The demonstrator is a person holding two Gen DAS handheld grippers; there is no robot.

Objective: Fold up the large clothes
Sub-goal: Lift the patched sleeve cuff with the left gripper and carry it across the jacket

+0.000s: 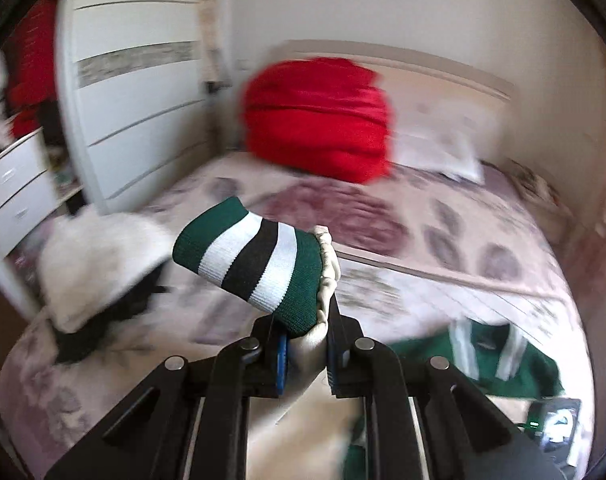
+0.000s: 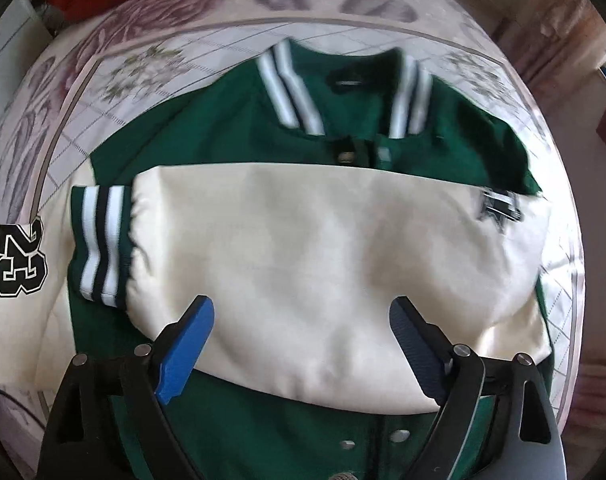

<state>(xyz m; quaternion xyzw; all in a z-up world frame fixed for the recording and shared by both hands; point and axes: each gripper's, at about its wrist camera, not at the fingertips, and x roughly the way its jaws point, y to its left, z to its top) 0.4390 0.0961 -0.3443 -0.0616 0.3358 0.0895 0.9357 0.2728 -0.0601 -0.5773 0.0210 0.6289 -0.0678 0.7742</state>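
A green varsity jacket (image 2: 207, 136) with cream sleeves lies face up on the bed. One cream sleeve (image 2: 311, 248) is folded across its chest, with its striped cuff (image 2: 101, 240) at the left. My right gripper (image 2: 303, 320) is open just above this sleeve. My left gripper (image 1: 307, 344) is shut on the other sleeve's end, and its green, white and black striped cuff (image 1: 255, 258) sticks up above the bed. The jacket's collar shows at the lower right of the left wrist view (image 1: 487, 356). A "23" patch (image 2: 19, 262) shows on the held sleeve.
The floral bedspread (image 1: 383, 216) covers the bed. A red folded pile (image 1: 319, 120) and a white pillow (image 1: 439, 148) lie by the headboard. A white and black garment (image 1: 99, 264) lies at the left. A white wardrobe (image 1: 139, 92) and drawers (image 1: 15, 184) stand left.
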